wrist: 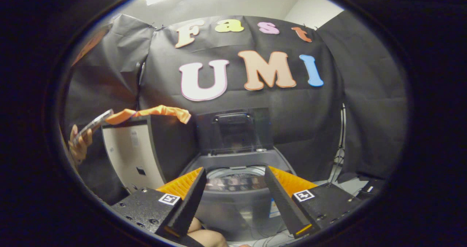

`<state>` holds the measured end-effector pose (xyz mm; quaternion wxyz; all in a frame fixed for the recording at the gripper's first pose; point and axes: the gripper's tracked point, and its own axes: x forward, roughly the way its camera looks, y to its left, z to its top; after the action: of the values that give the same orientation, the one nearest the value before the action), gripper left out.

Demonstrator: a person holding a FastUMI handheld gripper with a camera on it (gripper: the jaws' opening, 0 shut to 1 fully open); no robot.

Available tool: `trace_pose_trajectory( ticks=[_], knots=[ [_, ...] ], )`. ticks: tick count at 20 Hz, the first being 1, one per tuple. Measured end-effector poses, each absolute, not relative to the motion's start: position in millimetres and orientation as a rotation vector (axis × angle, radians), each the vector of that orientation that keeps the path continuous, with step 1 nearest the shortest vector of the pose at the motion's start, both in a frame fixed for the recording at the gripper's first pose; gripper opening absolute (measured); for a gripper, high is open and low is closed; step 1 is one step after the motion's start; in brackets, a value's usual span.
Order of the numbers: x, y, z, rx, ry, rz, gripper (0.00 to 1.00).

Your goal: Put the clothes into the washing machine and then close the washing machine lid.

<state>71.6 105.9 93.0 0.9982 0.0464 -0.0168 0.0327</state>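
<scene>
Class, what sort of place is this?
Probably a staged recording booth: black cloth wall, small top-loading washing machine with lid up, orange cloth on a box. The tool is open.

Orange cloth (153, 112) atop cabinet (146, 152) (draped)

The gripper (235, 197) carries two long, flat, wedge-shaped fingers (188, 203), spread wide apart with the washing machine (233, 199) seen between them. Behind each finger sits a ribbed orange block (182, 185) on a black, rough-textured metal body (146, 205) dotted with screws. Each side bears a small square black-and-white marker (169, 199). A bare hand (78, 145) shows left of the washer.
</scene>
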Motion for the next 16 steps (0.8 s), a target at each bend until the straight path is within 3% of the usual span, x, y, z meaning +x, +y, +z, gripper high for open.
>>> trace_pose_trajectory(
  ticks=[5, 16],
  knots=[
    [115.8, 200.2, 167.4, 0.103, -0.054, 0.204, 0.97],
    [173.5, 375.9, 247.3, 0.046, -0.052, 0.442, 0.97]
  ],
)
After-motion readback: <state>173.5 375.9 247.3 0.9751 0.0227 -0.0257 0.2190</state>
